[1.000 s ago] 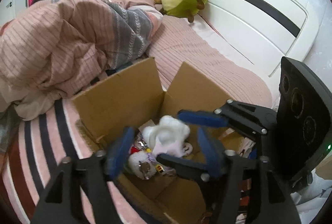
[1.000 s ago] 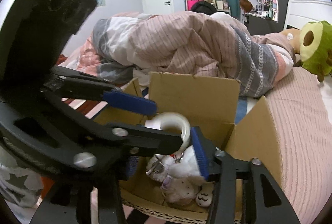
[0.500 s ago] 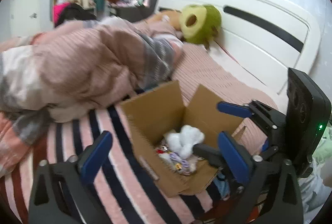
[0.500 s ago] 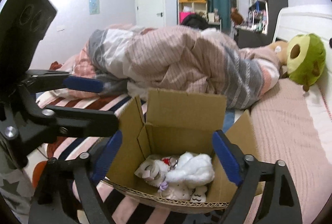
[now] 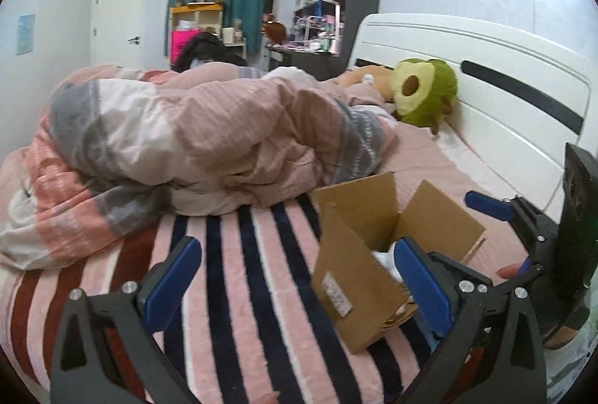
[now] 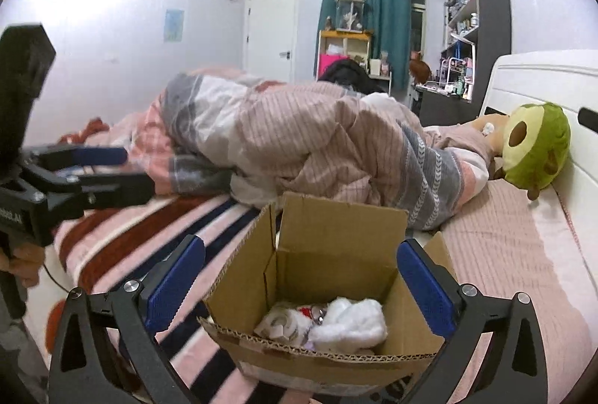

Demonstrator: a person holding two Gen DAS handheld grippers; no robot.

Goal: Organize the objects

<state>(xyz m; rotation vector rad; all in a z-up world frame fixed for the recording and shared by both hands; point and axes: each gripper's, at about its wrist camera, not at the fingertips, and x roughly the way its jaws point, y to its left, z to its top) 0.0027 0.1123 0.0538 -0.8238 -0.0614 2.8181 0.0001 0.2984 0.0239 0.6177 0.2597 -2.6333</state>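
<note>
An open cardboard box stands on the striped bed; it also shows in the left wrist view. Inside lie a white plush toy, a tape roll and small trinkets. My right gripper is open and empty, held back from the box with its jaws spread to either side of it. My left gripper is open and empty, drawn back over the striped sheet to the left of the box. The left gripper also shows at the left edge of the right wrist view.
A crumpled pink and grey duvet fills the bed behind the box. A green avocado plush lies against the white headboard. Shelves, a curtain and a door stand beyond the bed.
Both grippers have pulled up and back out of the box and now stand wide open. The white plush and the tape roll stay in the box.
</note>
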